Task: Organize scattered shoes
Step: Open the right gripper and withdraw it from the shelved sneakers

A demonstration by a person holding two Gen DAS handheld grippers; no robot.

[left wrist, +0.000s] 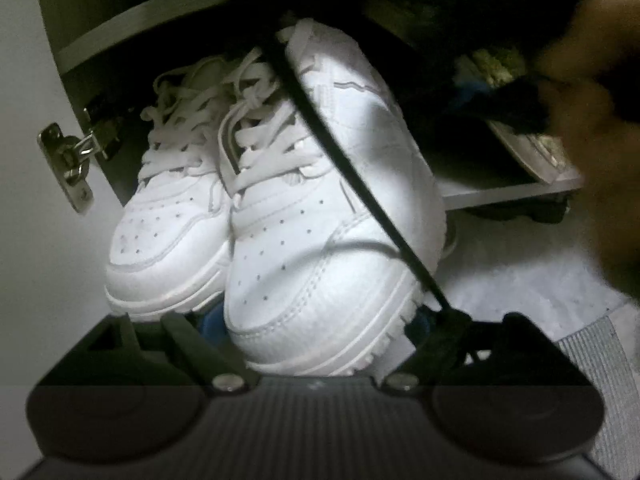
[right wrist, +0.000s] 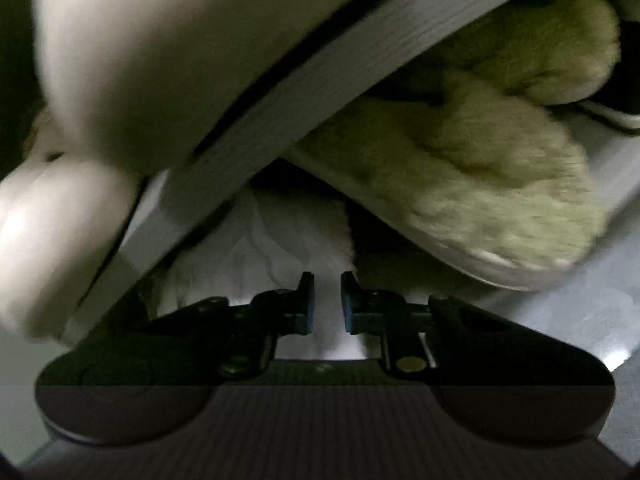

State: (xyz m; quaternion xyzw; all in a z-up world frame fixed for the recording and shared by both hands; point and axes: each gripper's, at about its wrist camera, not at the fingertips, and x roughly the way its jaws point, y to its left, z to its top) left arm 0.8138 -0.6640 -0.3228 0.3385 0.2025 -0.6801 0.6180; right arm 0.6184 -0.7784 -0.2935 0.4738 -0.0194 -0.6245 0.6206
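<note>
Two white lace-up sneakers stand side by side, toes toward me, in a cabinet compartment. The left sneaker [left wrist: 160,240] is against the cabinet's side wall. The right sneaker [left wrist: 320,200] has its toe between the wide-spread fingers of my left gripper [left wrist: 316,328], which is open; I cannot see the pads pressing on it. In the right wrist view my right gripper [right wrist: 327,300] is shut to a narrow slit with nothing in it. It points under a slanting white shelf board [right wrist: 280,92]. Two fluffy beige slippers [right wrist: 480,168] lie on the shelf beyond.
A black cable [left wrist: 340,160] runs diagonally across the right sneaker. A metal door hinge [left wrist: 68,160] sits at the left. A blurred hand [left wrist: 592,120] is at the right near a slipper [left wrist: 532,152] on the shelf [left wrist: 500,190]. Blurred white shoes [right wrist: 160,48] fill the upper left.
</note>
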